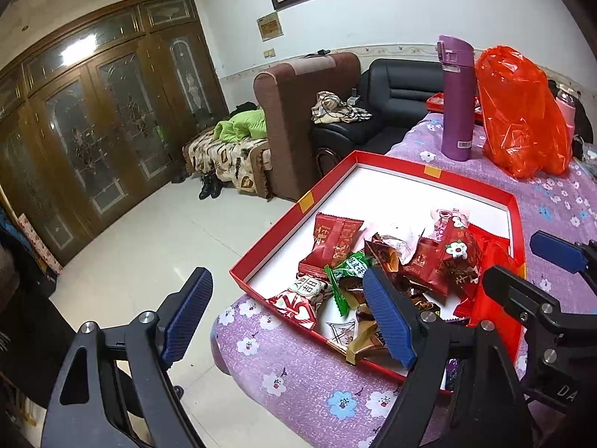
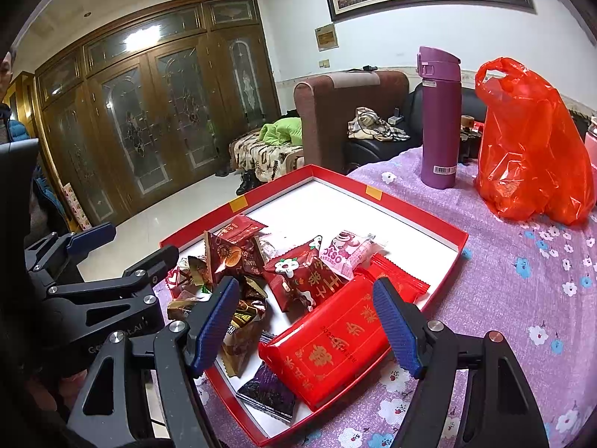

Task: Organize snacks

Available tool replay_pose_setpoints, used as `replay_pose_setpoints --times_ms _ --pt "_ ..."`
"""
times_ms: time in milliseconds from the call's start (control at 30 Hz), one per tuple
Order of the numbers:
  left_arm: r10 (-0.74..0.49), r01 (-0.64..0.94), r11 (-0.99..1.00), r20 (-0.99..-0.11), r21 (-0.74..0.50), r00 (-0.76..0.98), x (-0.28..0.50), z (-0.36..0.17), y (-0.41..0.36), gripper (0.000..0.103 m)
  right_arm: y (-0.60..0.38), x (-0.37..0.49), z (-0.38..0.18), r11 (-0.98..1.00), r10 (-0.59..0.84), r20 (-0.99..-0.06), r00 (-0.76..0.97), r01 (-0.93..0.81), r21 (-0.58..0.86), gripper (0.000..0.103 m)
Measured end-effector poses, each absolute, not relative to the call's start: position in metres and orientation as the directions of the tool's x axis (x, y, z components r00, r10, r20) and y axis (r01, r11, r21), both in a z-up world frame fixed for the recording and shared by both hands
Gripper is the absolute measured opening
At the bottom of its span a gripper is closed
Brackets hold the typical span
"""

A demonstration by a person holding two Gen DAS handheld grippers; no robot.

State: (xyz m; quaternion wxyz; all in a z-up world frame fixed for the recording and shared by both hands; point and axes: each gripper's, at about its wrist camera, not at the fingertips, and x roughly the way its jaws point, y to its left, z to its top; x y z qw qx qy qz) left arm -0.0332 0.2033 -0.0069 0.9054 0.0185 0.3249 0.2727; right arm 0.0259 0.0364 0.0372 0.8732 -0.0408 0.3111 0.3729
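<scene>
Left gripper (image 1: pixel 287 317): jaws stand wide apart with nothing between them; it hangs over the near left corner of the box, one blue pad above the floor, the other above the wrappers.
Right gripper (image 2: pixel 308 321): jaws spread wide, not pressing on anything; the red flat packet lies below and between the pads.
Red box (image 2: pixel 429 201): shallow, white inside, open on the purple floral tablecloth (image 2: pixel 522 298).
Snacks (image 1: pixel 391 257): a loose heap in the near half of the box; the far half at 12 o'clock shows bare white floor.
Red flat packet (image 2: pixel 335 347): at 6 o'clock of the heap in the right wrist view, lying slantwise, its near end resting on the box rim.
Pink packet (image 2: pixel 347 254): at 1 o'clock of the heap, beside a dark red flowered wrapper (image 2: pixel 306 276).
Green wrapper (image 1: pixel 350 268): at the heap's left edge in the left wrist view.
Purple flask (image 2: pixel 439 119): upright on the cloth, beyond the box at 1 o'clock.
Orange plastic bag (image 2: pixel 530 149): just right of the flask, standing slumped.
</scene>
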Motion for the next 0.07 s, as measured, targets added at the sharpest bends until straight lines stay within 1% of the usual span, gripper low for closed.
replay_pose_setpoints --times_ms 67 --pt "0.501 -0.475 0.854 -0.584 0.213 0.638 -0.0323 -0.0078 0.2033 0.084 0.0364 0.0259 0.0373 0.719 0.626 -0.574 0.528 -0.676 0.162 0.075"
